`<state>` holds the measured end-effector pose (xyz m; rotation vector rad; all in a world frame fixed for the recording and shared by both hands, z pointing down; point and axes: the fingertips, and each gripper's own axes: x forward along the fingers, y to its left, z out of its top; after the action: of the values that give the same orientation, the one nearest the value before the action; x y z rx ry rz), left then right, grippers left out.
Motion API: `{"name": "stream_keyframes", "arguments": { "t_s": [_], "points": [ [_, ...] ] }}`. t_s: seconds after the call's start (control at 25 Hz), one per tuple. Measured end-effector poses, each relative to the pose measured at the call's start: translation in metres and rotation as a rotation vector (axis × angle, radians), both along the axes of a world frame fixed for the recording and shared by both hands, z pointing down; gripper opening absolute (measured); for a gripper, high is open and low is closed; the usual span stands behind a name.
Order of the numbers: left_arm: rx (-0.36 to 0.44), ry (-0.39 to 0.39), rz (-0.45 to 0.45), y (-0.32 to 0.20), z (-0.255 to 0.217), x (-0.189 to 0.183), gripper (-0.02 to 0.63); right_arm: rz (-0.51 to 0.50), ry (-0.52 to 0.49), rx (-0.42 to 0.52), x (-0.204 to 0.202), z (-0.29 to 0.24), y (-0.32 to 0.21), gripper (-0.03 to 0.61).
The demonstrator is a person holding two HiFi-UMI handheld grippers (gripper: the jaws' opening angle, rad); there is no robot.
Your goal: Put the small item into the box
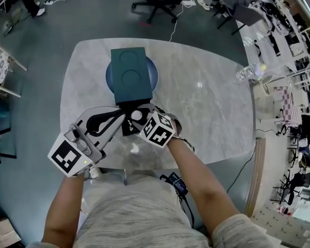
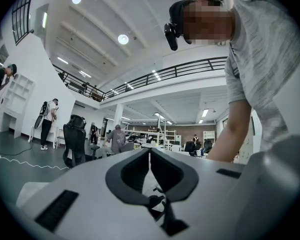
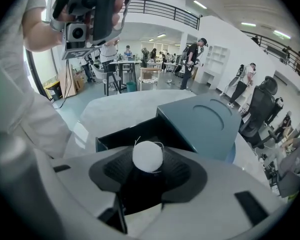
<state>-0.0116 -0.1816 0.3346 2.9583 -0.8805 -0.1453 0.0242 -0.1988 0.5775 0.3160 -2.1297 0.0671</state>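
The right hand-held gripper (image 3: 148,162) pinches the small white ball (image 3: 148,155) over the open drawer (image 3: 121,138) of the teal box (image 3: 210,119). It looks ready to drop. The left hand-held gripper (image 2: 150,156) is closed and empty.

Head view (steeply down) and right gripper view share the box (image 1: 128,71).

The open drawer (image 1: 126,106) is mostly covered by the right gripper (image 1: 136,117) in the head view; the blue plate (image 1: 154,77) is largely hidden under the box (image 1: 128,68).
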Motion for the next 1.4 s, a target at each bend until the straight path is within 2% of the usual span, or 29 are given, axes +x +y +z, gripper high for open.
{"name": "stream_keyframes", "arguments": {
  "t_s": [0.32,0.8,1.4],
  "points": [
    [-0.003,0.0,0.005,-0.001,0.001,0.0,0.021,0.036,-0.026,-0.023,0.001,-0.002,-0.003,0.233],
    [0.001,0.002,0.016,-0.001,-0.002,-0.001,0.022,0.167,-0.19,-0.041,-0.002,-0.035,-0.009,0.239],
    [0.006,0.003,0.02,0.007,-0.01,-0.002,0.021,0.263,-0.363,0.06,0.012,-0.102,-0.002,0.232]
  ]
}}
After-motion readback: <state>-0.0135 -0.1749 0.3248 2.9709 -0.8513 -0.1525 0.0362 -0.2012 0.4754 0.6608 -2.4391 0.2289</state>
